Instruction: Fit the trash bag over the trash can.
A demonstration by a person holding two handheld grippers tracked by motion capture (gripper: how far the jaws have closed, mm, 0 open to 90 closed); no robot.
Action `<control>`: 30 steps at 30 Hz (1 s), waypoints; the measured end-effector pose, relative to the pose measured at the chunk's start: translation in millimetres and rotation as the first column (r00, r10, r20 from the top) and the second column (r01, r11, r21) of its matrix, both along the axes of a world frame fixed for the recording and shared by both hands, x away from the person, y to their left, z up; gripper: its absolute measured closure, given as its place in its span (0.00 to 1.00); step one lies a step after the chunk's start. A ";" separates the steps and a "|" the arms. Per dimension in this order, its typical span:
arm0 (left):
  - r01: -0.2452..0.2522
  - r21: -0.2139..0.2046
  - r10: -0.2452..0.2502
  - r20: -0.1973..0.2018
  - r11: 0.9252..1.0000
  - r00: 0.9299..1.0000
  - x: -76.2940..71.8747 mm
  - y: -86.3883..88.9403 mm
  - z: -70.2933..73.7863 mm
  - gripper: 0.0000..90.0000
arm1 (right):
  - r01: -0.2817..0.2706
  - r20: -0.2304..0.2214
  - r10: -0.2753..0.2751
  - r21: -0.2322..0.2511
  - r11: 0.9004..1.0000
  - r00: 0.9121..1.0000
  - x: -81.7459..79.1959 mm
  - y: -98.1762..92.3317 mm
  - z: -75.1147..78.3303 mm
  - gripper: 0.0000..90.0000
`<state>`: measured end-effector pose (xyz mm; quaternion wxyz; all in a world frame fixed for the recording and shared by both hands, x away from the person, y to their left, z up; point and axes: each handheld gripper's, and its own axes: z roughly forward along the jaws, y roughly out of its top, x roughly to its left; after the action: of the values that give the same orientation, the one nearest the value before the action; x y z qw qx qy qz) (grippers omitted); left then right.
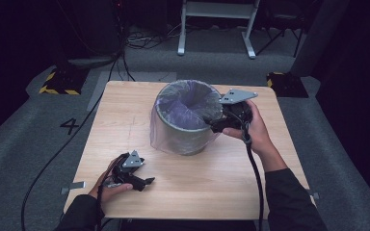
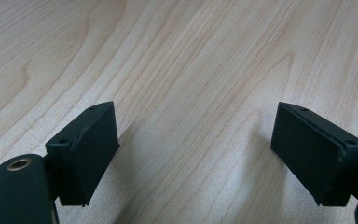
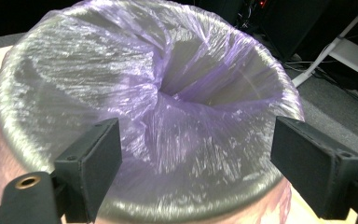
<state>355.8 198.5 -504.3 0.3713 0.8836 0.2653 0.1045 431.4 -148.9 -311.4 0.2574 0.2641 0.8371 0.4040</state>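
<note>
Nearest the high view's camera, the left gripper [image 1: 142, 182] lies low on the near left part of the worktop [image 1: 197, 187], held by the person's left hand [image 1: 107, 185] in a dark sleeve. In the left gripper view its two black jaws stand spread wide apart with nothing but bare pale wood grain between them, and the pads [image 2: 89, 149] sit just above the board.

The right gripper [image 1: 211, 124], in the person's right hand [image 1: 253, 127], is raised at the right side of the bin's rim, a grey three-cornered plate on top and a black cable trailing back along the forearm. In the right gripper view its jaws are also spread wide, empty, reaching over the near rim without pinching it.

The only writing that can be read is a dark "4" [image 1: 69, 126] marked on the grey floor to the left of the worktop.

The bin [image 1: 185, 139] is a round grey container standing upright near the middle of the worktop, toward the far side. A thin, translucent purple bag [image 3: 186, 121] lines it: the plastic is folded over the rim and hangs down the outside, and inside it gathers into crinkled folds toward a dark hollow. Whether anything lies in the bag cannot be told.

The worktop is light wood with a square outline. Around it lie grey carpet [image 1: 24, 139], black-and-yellow striped blocks [image 1: 60, 82], loose cables, and a white frame [image 1: 217, 24] against a dark background.
</note>
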 end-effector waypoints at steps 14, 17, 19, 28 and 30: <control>0.000 0.000 0.000 0.000 1.000 1.000 0.0 0.0 0.0 0.16 | 0.003 0.044 -0.003 -0.011 1.000 0.999 -20.2 -21.1 0.5 0.19; 0.000 0.000 0.000 0.000 1.000 1.000 0.0 0.0 0.0 0.16 | 0.011 0.037 -0.010 -0.016 1.000 0.999 -21.0 -26.3 -3.1 0.19; 0.000 0.000 0.000 0.000 1.000 1.000 0.0 0.0 0.0 0.16 | 0.022 0.036 -0.021 -0.027 0.999 0.999 -21.5 -29.0 -5.9 0.19; 0.000 0.000 0.000 0.000 1.000 1.000 0.0 0.0 0.0 0.16 | 0.033 0.022 -0.032 -0.061 0.998 0.999 -24.8 -40.6 -14.8 0.19; 0.000 0.000 0.000 0.000 1.000 1.000 0.0 0.0 0.0 0.16 | 0.035 0.022 -0.033 -0.079 0.996 0.999 -25.0 -43.0 -17.4 0.19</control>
<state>355.8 198.4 -504.3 0.3713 0.8836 0.2655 0.1046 406.4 -191.9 -328.9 0.2830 0.2637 0.8453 0.3686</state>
